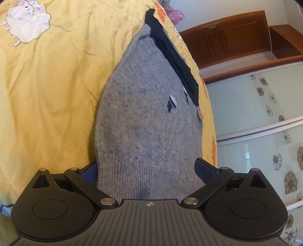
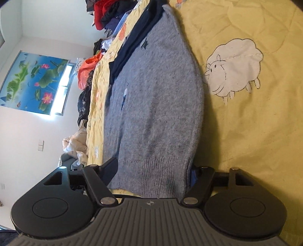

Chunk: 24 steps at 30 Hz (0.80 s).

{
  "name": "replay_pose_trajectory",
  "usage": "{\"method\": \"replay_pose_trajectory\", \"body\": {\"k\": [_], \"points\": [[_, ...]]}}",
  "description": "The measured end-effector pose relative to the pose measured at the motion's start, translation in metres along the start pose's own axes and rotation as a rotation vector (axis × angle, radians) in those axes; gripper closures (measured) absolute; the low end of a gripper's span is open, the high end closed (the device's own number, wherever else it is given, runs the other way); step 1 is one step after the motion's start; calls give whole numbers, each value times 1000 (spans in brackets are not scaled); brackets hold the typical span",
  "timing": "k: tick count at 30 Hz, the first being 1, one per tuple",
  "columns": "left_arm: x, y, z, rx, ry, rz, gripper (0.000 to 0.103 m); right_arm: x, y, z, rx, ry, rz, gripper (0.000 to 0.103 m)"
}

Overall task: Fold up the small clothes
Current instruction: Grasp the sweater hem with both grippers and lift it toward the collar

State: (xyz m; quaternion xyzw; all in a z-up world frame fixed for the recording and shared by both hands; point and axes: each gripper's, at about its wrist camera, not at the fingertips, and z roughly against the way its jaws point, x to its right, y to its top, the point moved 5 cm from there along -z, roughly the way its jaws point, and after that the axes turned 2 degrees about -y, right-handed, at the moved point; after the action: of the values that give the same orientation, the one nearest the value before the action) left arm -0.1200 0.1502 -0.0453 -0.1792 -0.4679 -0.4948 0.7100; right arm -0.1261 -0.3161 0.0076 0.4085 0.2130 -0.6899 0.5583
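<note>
Left gripper (image 1: 147,170) straddles the ribbed hem of the grey knitted sweater (image 1: 144,106), jaws spread wide either side of the cloth – cannot tell whether the pads actually press it. Right gripper (image 2: 153,170) sits the same way at the hem in its own view (image 2: 157,106), fingers (image 2: 110,166) flanking the knit; grip also unclear. The sweater lies spread on a yellow quilt (image 1: 56,75) with a white sheep print (image 2: 234,66), a dark navy garment (image 1: 176,62) along its far edge. Beyond – a heap of mixed clothes (image 2: 106,17).
</note>
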Motion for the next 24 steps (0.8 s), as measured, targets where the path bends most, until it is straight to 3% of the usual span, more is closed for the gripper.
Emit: {"method": "replay_pose_trajectory", "body": {"k": [6,8,9,10,12,14,22,23,24], "points": [[4,-5,-7,-19,-19,-18,1,13,7,-3,9,44,-64,52],[7,-6,-9,-30,-5,-37,4,16,8,-8,-8,34,-61,63],[7,-6,-9,-35,17,-47,16,17,8,-9,-18,29,-59,66],[6,-6,-10,-46,51,-59,42,20,9,-9,-25,24,-61,73],[1,-4,-11,-67,111,-61,65,29,8,-8,-34,21,-88,84],[-3,-1,-11,-83,111,-46,66,38,7,-7,-37,15,-114,96],[4,1,-15,-115,125,-100,67,41,5,-3,-48,52,-129,94],[3,2,-15,-115,134,-105,69,40,5,-3,-50,53,-128,94],[3,2,-16,-117,153,-112,79,40,5,-3,-54,52,-125,93]]}}
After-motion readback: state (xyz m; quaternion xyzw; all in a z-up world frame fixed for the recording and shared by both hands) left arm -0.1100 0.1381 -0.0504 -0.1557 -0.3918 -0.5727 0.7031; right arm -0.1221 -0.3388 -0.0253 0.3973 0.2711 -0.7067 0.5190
